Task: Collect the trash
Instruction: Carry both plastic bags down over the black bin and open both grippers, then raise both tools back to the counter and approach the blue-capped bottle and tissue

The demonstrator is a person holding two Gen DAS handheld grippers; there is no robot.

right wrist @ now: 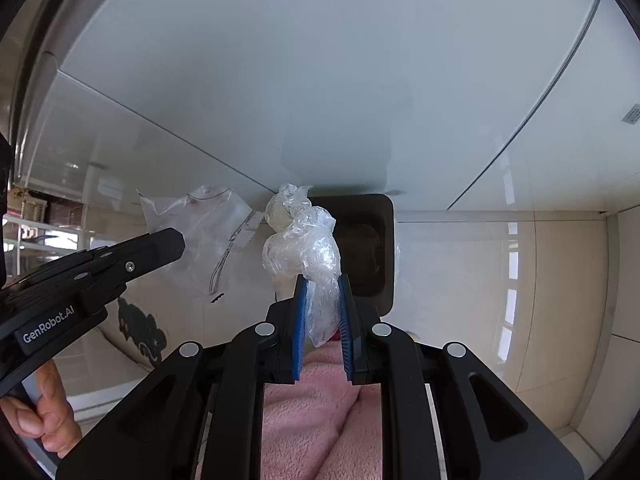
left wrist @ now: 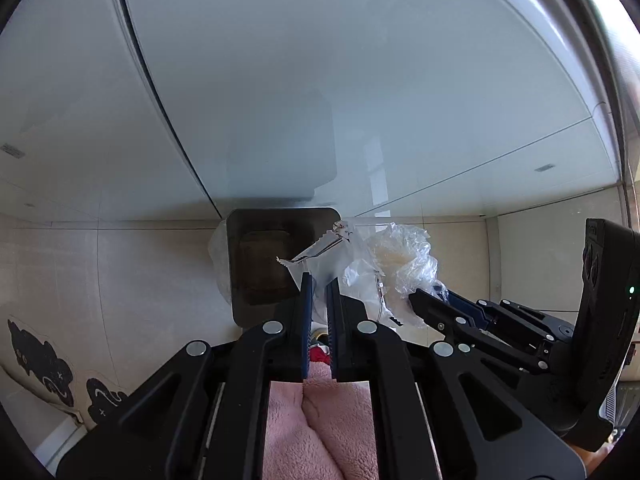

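The left gripper (left wrist: 319, 280) is clamping a flat clear plastic wrapper (left wrist: 320, 256) with a serrated torn edge, its blue-padded jaws standing nearly together with only the thin film between them. The right gripper (right wrist: 322, 282) is pinching the tail of a crumpled clear plastic bag (right wrist: 300, 240), the jaws closed on the bunched film while the wad is bulging out ahead of the fingertips. Both pieces of trash are hanging in the air, just above and beside the mouth of a dark square bin (left wrist: 264, 256) that is standing on the pale tiled floor (left wrist: 120, 264) against the white glossy wall (left wrist: 320, 80); the wrapper's torn edge is overlapping the bin's right rim in the left wrist view, and the crumpled bag is covering the bin's left rim in the right wrist view (right wrist: 368, 240). The two grippers are sitting near each other, side by side. A pink fleece garment (left wrist: 320, 420) is filling the lower part of both views. A black cat-shaped sticker (left wrist: 36, 360) is lying on the floor to the left of the bin.
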